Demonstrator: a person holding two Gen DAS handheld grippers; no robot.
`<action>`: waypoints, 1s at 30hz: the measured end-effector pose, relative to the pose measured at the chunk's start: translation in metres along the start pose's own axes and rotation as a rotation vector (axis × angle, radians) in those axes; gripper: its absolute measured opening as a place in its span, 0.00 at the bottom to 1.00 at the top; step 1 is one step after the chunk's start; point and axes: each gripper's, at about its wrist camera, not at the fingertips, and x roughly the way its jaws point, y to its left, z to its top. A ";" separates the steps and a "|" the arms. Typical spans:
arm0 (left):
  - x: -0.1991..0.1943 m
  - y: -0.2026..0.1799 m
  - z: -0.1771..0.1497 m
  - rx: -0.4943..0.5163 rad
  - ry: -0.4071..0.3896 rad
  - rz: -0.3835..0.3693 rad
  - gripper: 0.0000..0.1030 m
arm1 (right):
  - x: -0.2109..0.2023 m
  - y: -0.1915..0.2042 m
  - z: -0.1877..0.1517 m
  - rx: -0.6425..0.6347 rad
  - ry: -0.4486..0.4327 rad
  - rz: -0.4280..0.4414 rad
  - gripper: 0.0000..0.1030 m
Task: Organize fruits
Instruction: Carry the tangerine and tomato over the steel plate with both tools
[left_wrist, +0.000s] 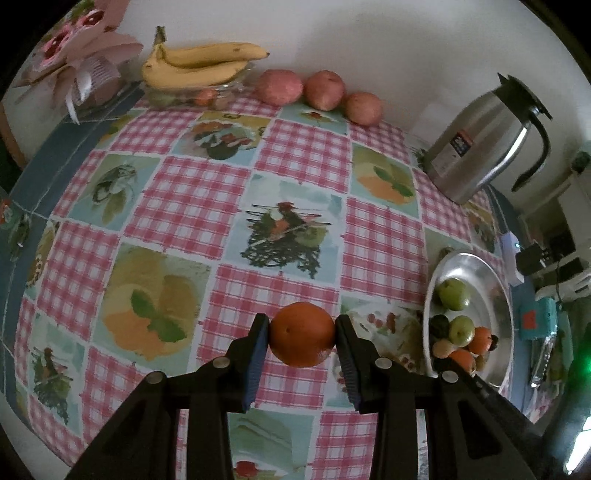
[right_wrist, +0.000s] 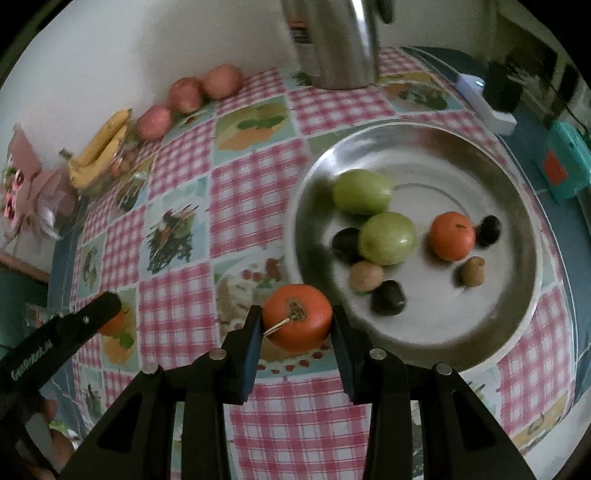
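Fruits were found in two grips: the left gripper (left_wrist: 301, 334) pinched an orange (left_wrist: 302, 333) between its pads above the checked tablecloth (left_wrist: 207, 199), and the right gripper (right_wrist: 297, 319) pinched a stemmed orange fruit (right_wrist: 297, 316) just beside the steel plate (right_wrist: 517, 295). That plate carried two green fruits (right_wrist: 386, 238), an orange one (right_wrist: 451, 236), and small dark and brown pieces. Bananas (left_wrist: 195, 64) and three red fruits (left_wrist: 324, 89) lay by the wall.

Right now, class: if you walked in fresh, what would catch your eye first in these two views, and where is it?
Each gripper is clamped on an orange fruit above the checked cloth: the left gripper on a smooth orange, the right gripper on a stalked orange fruit. Next comes the shiny metal plate of green, orange and dark fruit at the right, then the bananas by the wall.
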 end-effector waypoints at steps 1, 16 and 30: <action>0.000 -0.003 -0.001 0.004 0.002 -0.006 0.38 | -0.001 -0.007 0.001 0.021 -0.005 -0.009 0.37; 0.010 -0.078 -0.021 0.153 0.041 -0.143 0.38 | -0.011 -0.095 0.007 0.259 -0.033 -0.088 0.37; 0.025 -0.122 -0.034 0.285 0.043 -0.175 0.38 | -0.020 -0.115 0.006 0.316 -0.051 -0.095 0.37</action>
